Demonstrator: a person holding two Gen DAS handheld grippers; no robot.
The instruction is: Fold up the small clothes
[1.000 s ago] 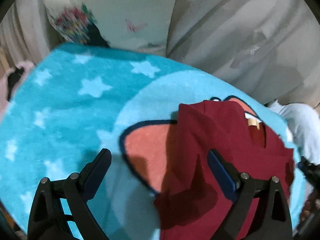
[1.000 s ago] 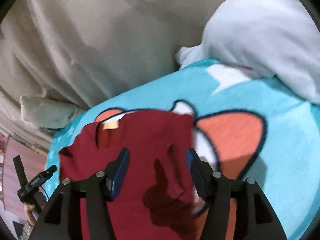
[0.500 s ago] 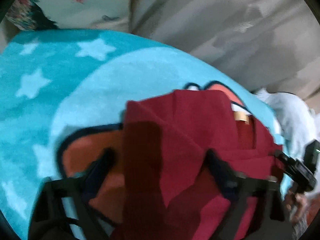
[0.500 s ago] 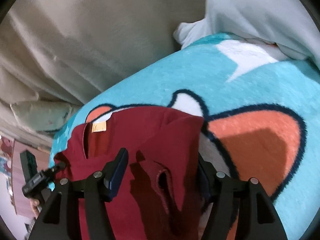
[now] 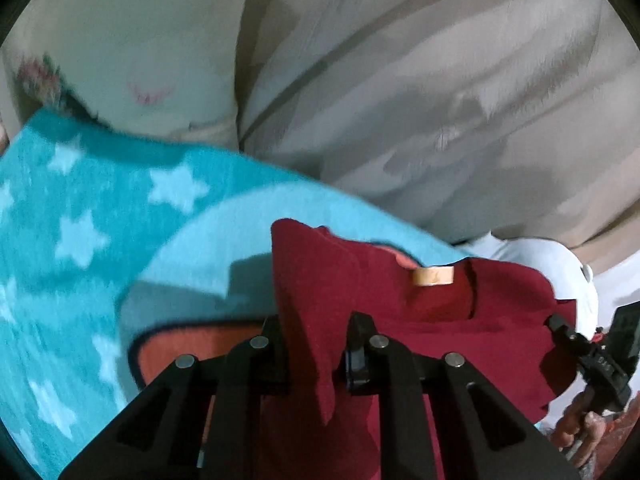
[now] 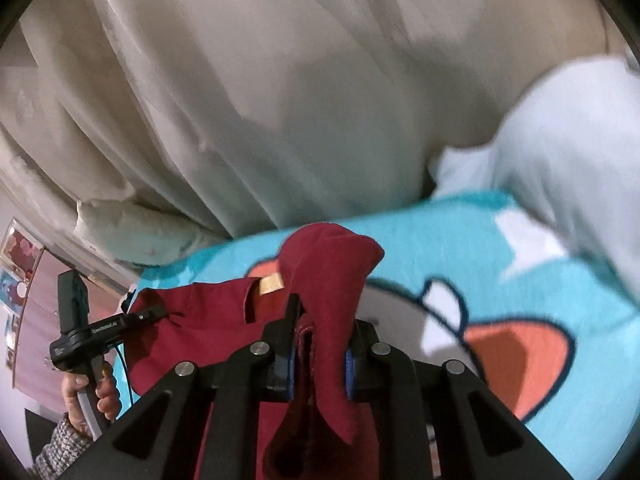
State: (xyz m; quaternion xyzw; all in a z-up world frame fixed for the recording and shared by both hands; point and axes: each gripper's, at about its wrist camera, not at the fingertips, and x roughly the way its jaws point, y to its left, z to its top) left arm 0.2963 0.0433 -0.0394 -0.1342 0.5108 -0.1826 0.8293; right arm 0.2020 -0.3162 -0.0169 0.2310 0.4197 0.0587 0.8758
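Currently left hand-held gripper (image 5: 316,354) and right hand-held gripper (image 6: 318,354) each pinch raised folds of the maroon shirt (image 5: 440,328) above the teal star blanket (image 5: 80,220).

red shirts: 1 (image 5: 432,320) | hand-held grippers: 2 (image 5: 314,354) (image 6: 320,354) | star blankets: 1 (image 5: 80,216) | pillows: 1 (image 6: 560,128)

Both wrist views look forward, close over the maroon shirt (image 5: 420,320) (image 6: 208,320) on the turquoise blanket (image 5: 80,240) (image 6: 460,248), sharing its tan neck label (image 5: 434,276) (image 6: 271,283).

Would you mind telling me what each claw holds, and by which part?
Both grip the red shirt: the left claw and the right claw each pinch a raised fold of its fabric.
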